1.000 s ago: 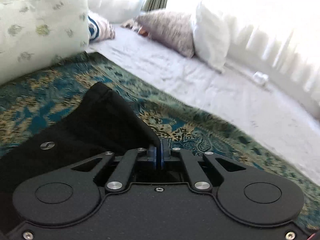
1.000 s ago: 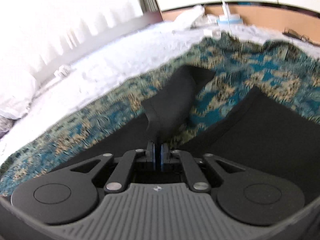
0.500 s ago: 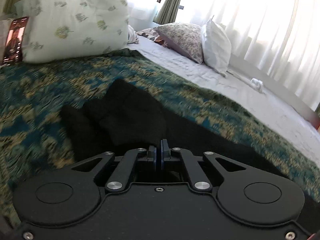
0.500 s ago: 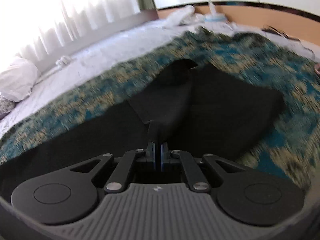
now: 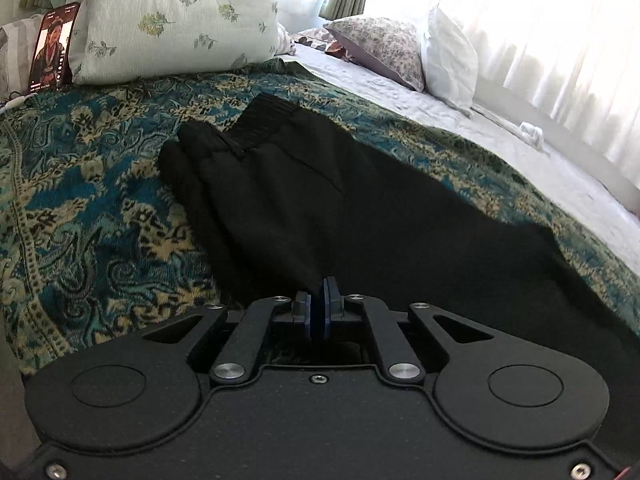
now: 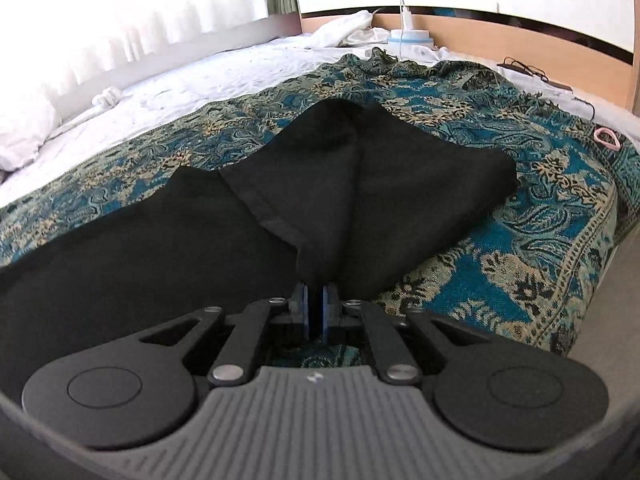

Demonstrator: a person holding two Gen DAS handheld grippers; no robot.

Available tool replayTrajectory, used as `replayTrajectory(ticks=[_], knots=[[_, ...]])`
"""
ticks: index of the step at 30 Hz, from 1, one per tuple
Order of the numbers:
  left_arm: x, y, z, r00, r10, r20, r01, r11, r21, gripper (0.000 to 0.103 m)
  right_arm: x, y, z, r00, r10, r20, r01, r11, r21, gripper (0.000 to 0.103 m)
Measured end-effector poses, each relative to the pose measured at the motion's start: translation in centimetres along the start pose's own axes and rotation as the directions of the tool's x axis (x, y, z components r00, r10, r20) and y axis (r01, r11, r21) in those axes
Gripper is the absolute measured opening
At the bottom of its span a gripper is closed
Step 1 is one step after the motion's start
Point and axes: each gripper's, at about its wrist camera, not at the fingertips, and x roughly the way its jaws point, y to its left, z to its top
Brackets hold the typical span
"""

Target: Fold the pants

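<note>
Pants (image 5: 320, 200) lie folded lengthwise ahead of each hand-held gripper, left (image 5: 317, 308) and right (image 6: 316, 308), both clamped on fabric; crosswise folds remain.

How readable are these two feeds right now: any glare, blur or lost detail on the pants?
Left wrist view: sharp, curtains blown out white, black pants keep only waistband ribbing and a seam. Right wrist view: sharp, window blown out, pants' folds faintly readable; fisheye bends the headboard.
</note>
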Motion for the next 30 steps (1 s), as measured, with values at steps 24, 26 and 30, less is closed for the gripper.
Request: replayTrajectory(ticks=[24,26,30], knots=[[0.6,-1.7,-2.0,0.993,0.061,0.1,-0.075,0.987,0.144,0.009,5.2,-8.3,5.8,0.979,-0.203,0.032,0.197,0.972,0.129,0.058],[0.5,-1.8,-2.1,0.993,0.063,0.103,-0.077,0.986,0.147,0.009,4.9,-10.1,5.8,0.978,-0.205,0.039,0.196,0.966,0.169,0.051],[0.5,-1.9,-2.3,0.991,0.067,0.112,-0.083,0.985,0.149,0.009,4.2,-12.5,7.0,0.955,-0.29,0.058,0.274,0.941,0.199,0.045]])
